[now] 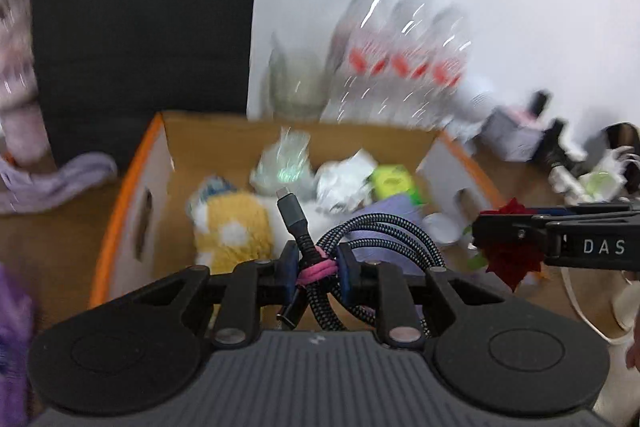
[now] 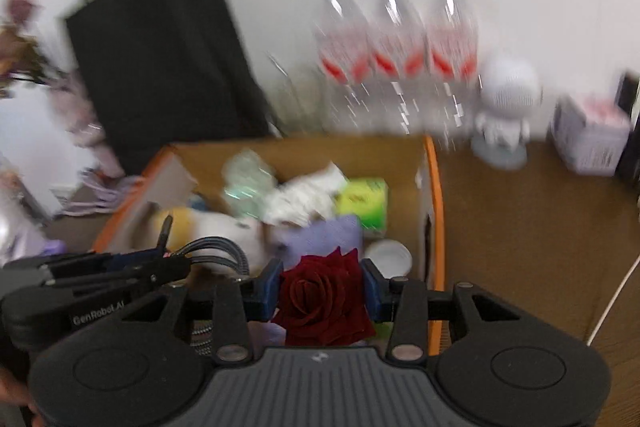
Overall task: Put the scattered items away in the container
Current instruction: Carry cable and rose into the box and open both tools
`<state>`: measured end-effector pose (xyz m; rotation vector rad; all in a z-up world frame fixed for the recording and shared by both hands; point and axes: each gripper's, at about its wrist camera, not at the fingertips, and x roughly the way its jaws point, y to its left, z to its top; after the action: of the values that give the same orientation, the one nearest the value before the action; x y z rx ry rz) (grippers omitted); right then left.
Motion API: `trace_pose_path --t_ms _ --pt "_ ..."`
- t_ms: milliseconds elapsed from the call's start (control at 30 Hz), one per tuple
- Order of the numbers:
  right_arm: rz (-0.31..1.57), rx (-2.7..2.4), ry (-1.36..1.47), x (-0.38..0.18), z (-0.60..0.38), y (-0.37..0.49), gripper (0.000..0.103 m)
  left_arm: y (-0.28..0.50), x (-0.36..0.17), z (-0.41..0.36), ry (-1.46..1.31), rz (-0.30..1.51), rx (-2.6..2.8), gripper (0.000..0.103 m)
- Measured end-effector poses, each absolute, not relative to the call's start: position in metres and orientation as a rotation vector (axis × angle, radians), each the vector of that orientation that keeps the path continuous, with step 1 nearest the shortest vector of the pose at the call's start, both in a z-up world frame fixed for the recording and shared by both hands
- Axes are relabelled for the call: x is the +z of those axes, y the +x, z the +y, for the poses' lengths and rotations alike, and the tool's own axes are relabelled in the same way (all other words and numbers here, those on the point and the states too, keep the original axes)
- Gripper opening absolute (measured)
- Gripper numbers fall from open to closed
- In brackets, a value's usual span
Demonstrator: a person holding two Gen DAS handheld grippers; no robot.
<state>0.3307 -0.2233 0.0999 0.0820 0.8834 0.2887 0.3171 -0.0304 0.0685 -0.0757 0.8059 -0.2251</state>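
the left gripper (image 1: 318, 269) is clenched on a coiled cable (image 1: 372, 239), the right gripper (image 2: 322, 293) on a red rose (image 2: 324, 301), both over the near edge of the cardboard box (image 1: 120, 211). carry each past that rim before letting go.

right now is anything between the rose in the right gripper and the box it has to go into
Nothing visible blocks it. The right gripper holds the red rose just above the open cardboard box, near its right wall. Below lie a purple cloth and a white lid, already inside.
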Motion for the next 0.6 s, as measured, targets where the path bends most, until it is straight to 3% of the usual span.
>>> trace_pose_path --t_ms 133,233,367,467,600 --pt "1.060 0.233 0.030 0.069 -0.218 0.361 0.045 0.340 0.041 -0.046 -0.031 0.873 -0.164 0.022" --pt "1.114 0.215 -0.009 0.065 -0.211 0.367 0.056 0.342 0.037 -0.052 -0.012 0.898 -0.175 0.025" --pt "1.162 0.214 0.005 0.083 -0.208 0.372 0.081 0.338 0.060 -0.042 -0.076 0.935 -0.218 0.058" --pt "1.200 0.204 0.015 0.099 -0.211 0.370 0.086 0.327 0.088 -0.032 -0.059 0.930 -0.183 0.101" --pt "1.166 0.192 0.063 0.116 -0.217 0.351 0.089 0.309 0.117 -0.022 -0.001 0.928 -0.089 0.103"
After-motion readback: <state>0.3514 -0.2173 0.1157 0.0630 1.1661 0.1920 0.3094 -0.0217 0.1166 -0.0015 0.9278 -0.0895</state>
